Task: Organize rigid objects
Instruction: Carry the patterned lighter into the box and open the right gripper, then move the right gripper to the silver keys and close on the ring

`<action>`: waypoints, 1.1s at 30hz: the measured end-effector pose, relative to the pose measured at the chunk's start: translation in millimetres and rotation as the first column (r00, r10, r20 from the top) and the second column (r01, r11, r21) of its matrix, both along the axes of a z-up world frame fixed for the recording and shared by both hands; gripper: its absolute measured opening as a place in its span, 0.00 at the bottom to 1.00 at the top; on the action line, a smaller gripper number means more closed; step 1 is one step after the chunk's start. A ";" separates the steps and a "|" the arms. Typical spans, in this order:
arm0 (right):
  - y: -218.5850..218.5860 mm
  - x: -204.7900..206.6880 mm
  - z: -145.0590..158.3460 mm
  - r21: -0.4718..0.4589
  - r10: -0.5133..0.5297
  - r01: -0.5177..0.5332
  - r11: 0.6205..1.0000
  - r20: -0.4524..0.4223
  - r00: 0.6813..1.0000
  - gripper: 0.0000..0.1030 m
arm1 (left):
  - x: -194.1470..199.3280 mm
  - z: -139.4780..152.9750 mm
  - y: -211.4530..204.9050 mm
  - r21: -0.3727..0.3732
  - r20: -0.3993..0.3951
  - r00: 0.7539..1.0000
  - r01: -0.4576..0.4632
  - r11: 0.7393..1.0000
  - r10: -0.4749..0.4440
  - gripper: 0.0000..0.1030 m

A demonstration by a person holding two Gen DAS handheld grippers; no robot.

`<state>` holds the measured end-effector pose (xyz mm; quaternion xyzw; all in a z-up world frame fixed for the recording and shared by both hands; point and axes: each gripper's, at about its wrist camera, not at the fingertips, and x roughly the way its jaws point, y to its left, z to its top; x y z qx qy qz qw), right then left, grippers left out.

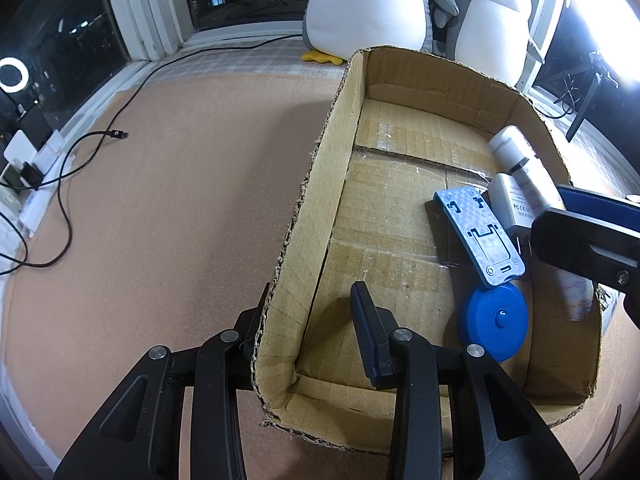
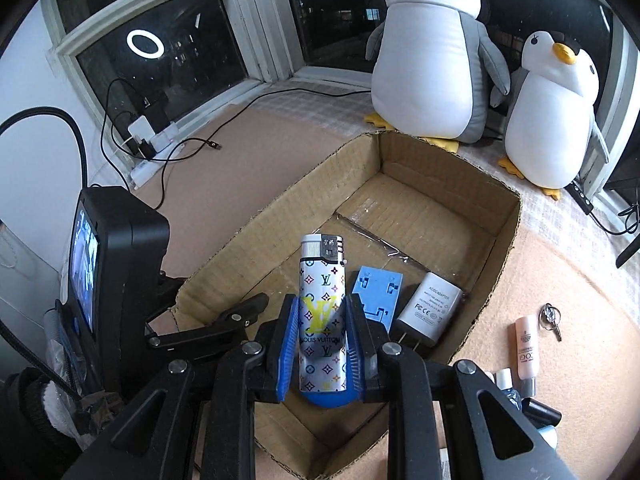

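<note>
Cork floor (image 2: 280,148) | right hand-held gripper (image 2: 320,344) clamps lighter (image 2: 322,300) | left (image 1: 308,320) seemingly pinches box wall (image 1: 304,216)

Left gripper (image 1: 312,312) tilted steeply downward, fingers (image 1: 370,332) astride the cardboard box (image 1: 320,184) wall, clamped on it. Right gripper (image 2: 322,336) angled down, blue fingers (image 2: 290,344) pressed on both sides of an upright patterned lighter (image 2: 322,308), held above the box interior.

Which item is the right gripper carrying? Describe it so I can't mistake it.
Find the open cardboard box; above its near end the right gripper has its jaws closed on a tall lighter. Unlike the blue pieces and white charger below, it is silver with coloured monograms.
</note>
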<state>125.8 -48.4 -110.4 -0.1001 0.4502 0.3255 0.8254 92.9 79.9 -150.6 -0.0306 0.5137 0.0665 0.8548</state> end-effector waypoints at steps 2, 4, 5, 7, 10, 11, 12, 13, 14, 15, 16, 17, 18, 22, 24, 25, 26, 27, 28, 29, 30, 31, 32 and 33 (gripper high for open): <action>-0.1 -0.2 0.9 0.006 0.002 -0.002 1.000 0.002 1.000 0.30 | 0.4 0.0 -0.5 0.001 0.000 1.000 0.000 1.000 0.000 0.34; -0.2 0.1 1.9 0.011 0.004 -0.004 1.000 0.003 1.000 0.32 | 0.1 -0.1 0.2 0.001 0.004 1.000 -0.005 1.000 0.005 0.34; -0.3 0.1 2.4 0.013 0.002 -0.002 1.000 0.004 1.000 0.32 | 0.1 -0.1 0.2 0.001 0.004 1.000 -0.005 1.000 0.005 0.34; -1.3 0.4 2.8 0.017 -0.003 0.003 1.000 0.003 1.000 0.32 | 0.1 -0.2 0.1 0.001 0.004 1.000 -0.005 1.000 0.005 0.34; -8.1 2.1 5.1 0.036 -0.020 0.020 0.999 -0.003 1.000 0.32 | 0.5 -0.2 -0.3 0.001 0.004 1.000 -0.005 1.000 0.005 0.34; -11.0 2.9 6.0 0.043 -0.026 0.026 0.999 -0.005 1.000 0.32 | 0.0 -0.3 0.2 0.002 0.004 1.000 -0.005 1.000 0.005 0.34; -15.5 4.1 7.3 0.052 -0.034 0.034 0.998 -0.009 0.999 0.32 | 0.6 -0.4 -0.4 0.003 0.004 1.000 -0.005 1.000 0.004 0.34; -18.7 5.1 8.3 0.057 -0.040 0.041 0.998 -0.010 0.999 0.32 | 0.6 -0.7 0.1 0.003 0.004 1.000 -0.004 1.000 0.004 0.34; -25.3 6.2 10.1 0.066 -0.053 0.053 0.996 -0.009 0.999 0.32 | 0.1 -0.8 0.2 0.002 0.004 1.000 -0.004 1.000 0.004 0.34; -30.5 7.1 11.3 0.072 -0.061 0.061 0.995 -0.008 0.998 0.32 | 0.3 -0.9 0.1 0.001 0.004 1.000 -0.004 1.000 0.004 0.34; -39.0 8.7 13.1 0.078 -0.078 0.079 0.994 -0.006 0.997 0.32 | 0.1 -0.8 0.0 0.002 0.004 1.000 -0.004 1.000 0.004 0.34; -45.9 10.6 14.6 0.083 -0.093 0.093 0.992 -0.004 0.996 0.32 | 0.1 -0.8 0.2 0.003 0.004 1.000 -0.004 1.000 0.004 0.34; -55.6 12.7 16.3 0.089 -0.114 0.113 0.990 -0.001 0.994 0.32 | 0.2 -0.9 0.1 0.003 0.004 1.000 -0.005 1.000 0.005 0.34; -93.8 23.4 18.9 0.094 -0.195 0.194 0.977 0.005 0.981 0.32 | 0.0 -0.8 0.3 0.002 0.004 1.000 -0.004 1.000 0.004 0.34; -111.9 29.7 16.2 0.081 -0.233 0.232 0.969 0.002 0.973 0.32 | 0.5 -1.0 0.0 0.001 0.004 1.000 -0.005 1.000 0.005 0.34; -120.2 33.6 13.5 0.073 -0.250 0.250 0.965 -0.003 0.968 0.32 | 0.0 -0.8 0.3 0.002 0.004 1.000 -0.004 1.000 0.004 0.34; -128.8 38.0 10.2 0.064 -0.267 0.267 0.961 -0.008 0.964 0.32 | 0.0 -0.8 0.4 0.002 0.004 1.000 -0.004 1.000 0.004 0.34; -135.3 41.8 7.2 0.056 -0.279 0.279 0.959 -0.011 0.960 0.32 | 0.5 -0.9 -0.1 0.002 0.005 1.000 -0.005 1.000 0.005 0.34; -140.8 45.7 4.3 0.047 -0.289 0.290 0.956 -0.012 0.957 0.32 | 0.0 -0.8 0.4 0.003 0.004 1.000 -0.004 1.000 0.004 0.34; -146.3 50.1 0.4 0.038 -0.298 0.299 0.954 -0.015 0.954 0.32 | 0.0 -0.8 0.5 0.003 0.004 1.000 -0.004 1.000 0.004 0.34; -150.0 54.2 -3.3 0.033 -0.303 0.304 0.952 -0.020 0.953 0.32 | 0.2 -0.8 0.4 0.003 0.004 1.000 -0.004 1.000 0.004 0.34; -155.5 59.0 -7.2 0.027 -0.309 0.310 0.950 -0.026 0.951 0.32 | 0.0 -0.8 0.5 0.002 0.004 1.000 -0.004 1.000 0.004 0.34; -158.4 64.5 -12.0 0.016 -0.316 0.317 0.948 -0.032 0.948 0.32 | 0.0 -0.8 0.5 0.002 0.004 1.000 -0.004 1.000 0.004 0.34; -160.9 68.0 -15.0 0.007 -0.318 0.319 0.948 -0.033 0.947 0.32 | 0.2 -0.9 0.4 0.001 0.004 1.000 -0.003 1.000 0.003 0.34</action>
